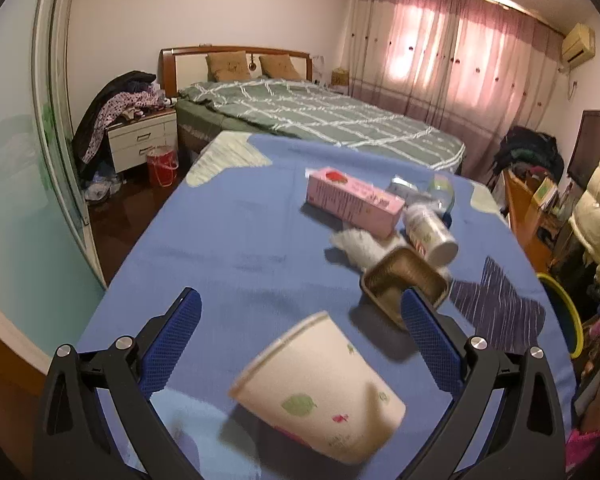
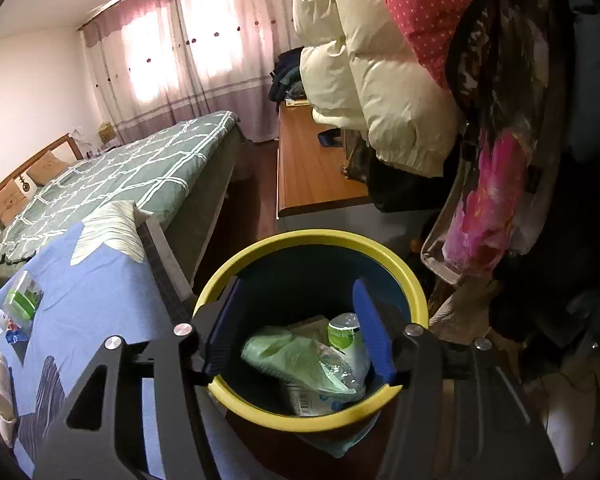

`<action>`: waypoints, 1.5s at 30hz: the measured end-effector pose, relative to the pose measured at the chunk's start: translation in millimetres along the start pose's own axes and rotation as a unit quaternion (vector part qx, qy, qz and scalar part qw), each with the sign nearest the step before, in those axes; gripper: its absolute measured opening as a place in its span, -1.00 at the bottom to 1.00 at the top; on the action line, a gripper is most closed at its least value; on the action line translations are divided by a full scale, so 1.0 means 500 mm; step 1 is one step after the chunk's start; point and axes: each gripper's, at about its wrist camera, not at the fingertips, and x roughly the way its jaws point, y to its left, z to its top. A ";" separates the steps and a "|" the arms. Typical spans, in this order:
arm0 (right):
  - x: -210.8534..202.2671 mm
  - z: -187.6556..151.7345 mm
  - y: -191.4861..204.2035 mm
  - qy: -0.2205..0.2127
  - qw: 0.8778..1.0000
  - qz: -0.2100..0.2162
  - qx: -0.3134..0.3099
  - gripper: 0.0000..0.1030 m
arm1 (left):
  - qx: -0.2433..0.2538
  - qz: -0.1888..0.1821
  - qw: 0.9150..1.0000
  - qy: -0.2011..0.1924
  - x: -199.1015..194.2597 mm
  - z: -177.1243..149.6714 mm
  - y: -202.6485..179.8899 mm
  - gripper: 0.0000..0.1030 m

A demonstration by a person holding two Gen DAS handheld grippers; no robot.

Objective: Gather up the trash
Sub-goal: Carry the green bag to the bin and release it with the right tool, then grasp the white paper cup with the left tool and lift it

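A white paper cup with leaf prints lies on its side on the blue cloth. It sits between the fingers of my left gripper, which is open, its pads clear of the cup. Beyond it lie a foil tray, a crumpled tissue, a white bottle and a pink carton. My right gripper hangs open and empty over the yellow-rimmed bin. Inside the bin are a green plastic bag and a green-labelled bottle.
The bin stands off the table's right edge, beside hanging coats and a wooden desk. A green bed, a nightstand and a red bucket lie beyond the table. A green-white package rests on the cloth.
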 end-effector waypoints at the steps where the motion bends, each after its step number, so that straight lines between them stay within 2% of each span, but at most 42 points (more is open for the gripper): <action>1: -0.001 0.000 0.002 -0.001 1.000 0.000 -0.002 0.10 | 0.002 0.004 1.000 0.005 -0.002 -0.006 -0.003 0.91; 8: -0.008 -0.001 0.007 -0.008 1.000 0.007 -0.007 0.16 | 0.001 0.030 0.999 0.037 -0.010 -0.041 -0.011 0.91; 16: -0.014 -0.002 0.011 -0.013 1.000 0.010 -0.011 0.23 | -0.016 0.037 0.996 0.078 0.013 -0.066 -0.011 0.91; 26: -0.014 -0.005 0.018 -0.010 1.000 0.012 -0.016 0.25 | -0.029 0.011 0.993 0.113 0.059 -0.070 -0.016 0.91; 31: -0.011 -0.003 0.018 -0.010 1.000 0.013 -0.015 0.26 | -0.007 0.005 0.993 0.122 0.081 -0.072 -0.032 0.89; 36: -0.009 -0.004 0.020 -0.008 1.000 0.015 -0.014 0.26 | 0.006 -0.007 0.992 0.126 0.091 -0.074 -0.049 0.42; 41: -0.008 -0.005 0.021 -0.007 1.000 0.017 -0.014 0.26 | 0.019 -0.002 0.993 0.115 0.082 -0.069 -0.057 0.24; 45: -0.007 -0.006 0.021 -0.007 1.000 0.018 -0.014 0.26 | 0.025 0.003 0.995 0.100 0.068 -0.061 -0.057 0.18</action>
